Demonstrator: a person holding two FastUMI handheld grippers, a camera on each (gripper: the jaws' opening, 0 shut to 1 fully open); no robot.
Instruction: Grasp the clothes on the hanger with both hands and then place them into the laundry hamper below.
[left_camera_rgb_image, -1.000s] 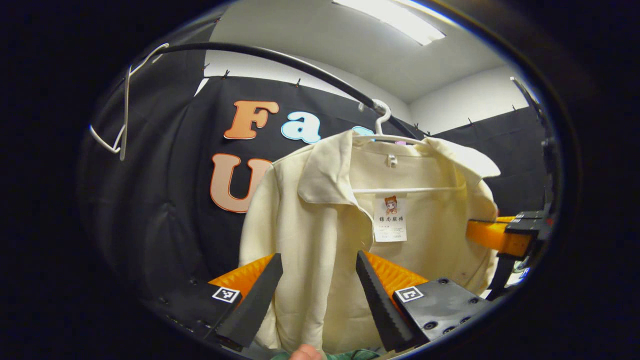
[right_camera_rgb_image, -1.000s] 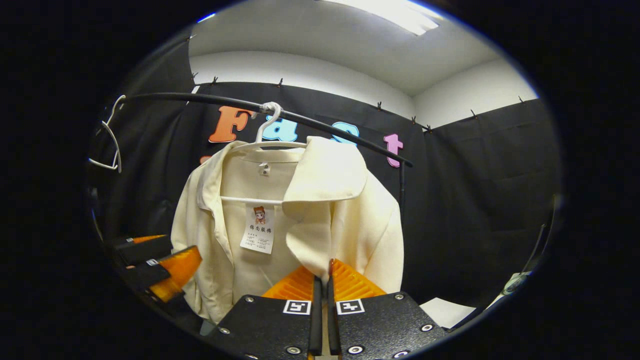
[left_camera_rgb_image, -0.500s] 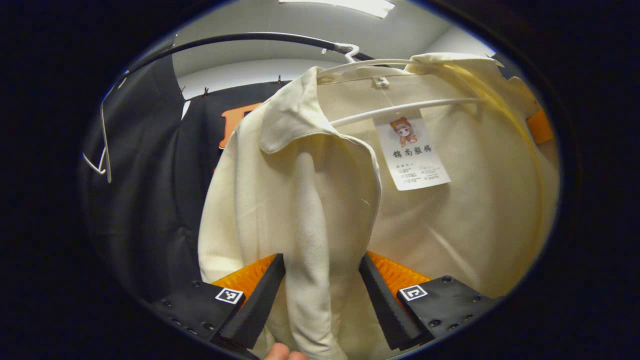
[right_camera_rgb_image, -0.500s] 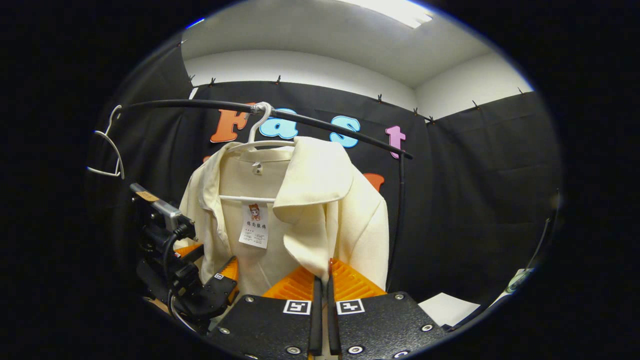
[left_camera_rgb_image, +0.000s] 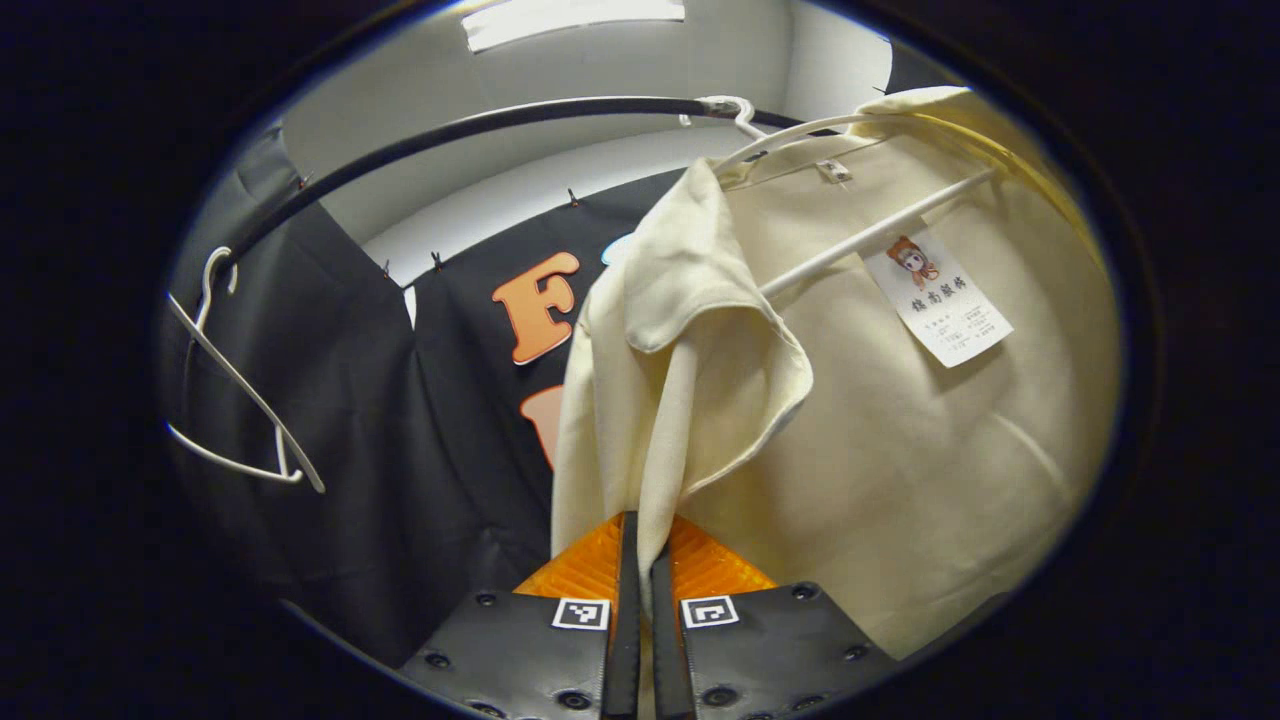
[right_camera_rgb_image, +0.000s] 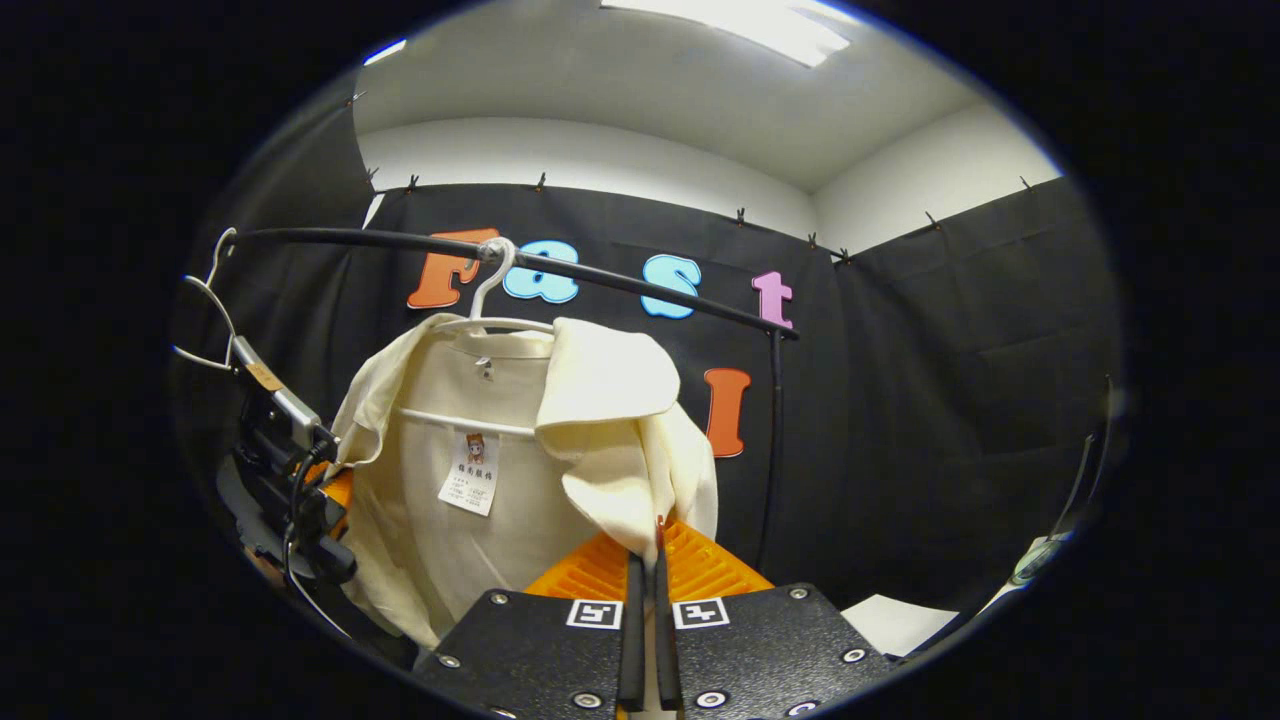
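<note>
Two pairs of jaws, both mine, both pressed together on cloth. My left gripper (left_camera_rgb_image: 637, 560) pinches the shirt's (left_camera_rgb_image: 900, 420) left front edge, the fabric running up from between the fingers to the folded collar. My right gripper (right_camera_rgb_image: 646, 560) pinches the other front edge of the shirt (right_camera_rgb_image: 480, 500), just below its collar flap. In the right gripper view, my left gripper (right_camera_rgb_image: 300, 500) sits at the garment's far side. The cream shirt hangs open on a white hanger (right_camera_rgb_image: 480, 318), a paper tag (left_camera_rgb_image: 937, 298) dangling inside the neck. The hanger hooks over a black rail (right_camera_rgb_image: 620, 275). A spare hanger (left_camera_rgb_image: 235, 400) hangs farther along it.
</note>
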